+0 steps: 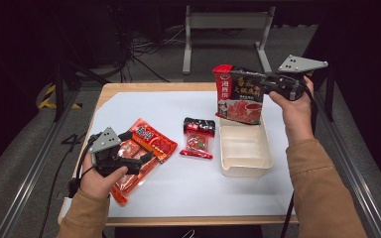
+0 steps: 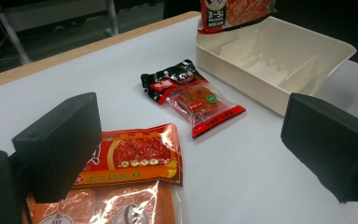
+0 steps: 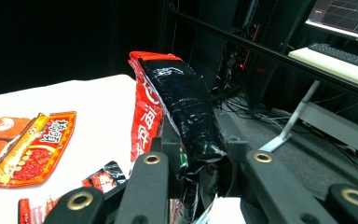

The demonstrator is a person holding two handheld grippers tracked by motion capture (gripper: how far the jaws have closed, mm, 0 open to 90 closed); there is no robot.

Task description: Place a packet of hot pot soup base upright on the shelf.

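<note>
- Red-and-black pouch (image 1: 239, 94) in the high view: clamped by its edge in the right gripper (image 1: 267, 82), hanging upright, long axis near vertical, bottom edge just above the far end of the cream tray (image 1: 244, 166). Tray lies directly below and toward the person from that gripper, so I'd judge the coming move a straight lowering.
- Left gripper (image 1: 136, 147) in the same view: jaws spread, over the orange packets (image 1: 151, 141), not pinching them; well apart from the tray.
- Left gripper view: wide-open jaws, nothing between; small red packet (image 2: 196, 98) ahead, tray (image 2: 326, 60) beyond it to the right, pouch bottom (image 2: 233, 14) at its far wall.
- Right gripper view: jaws closed on the pouch (image 3: 177, 102), which rises straight ahead of them.
</note>
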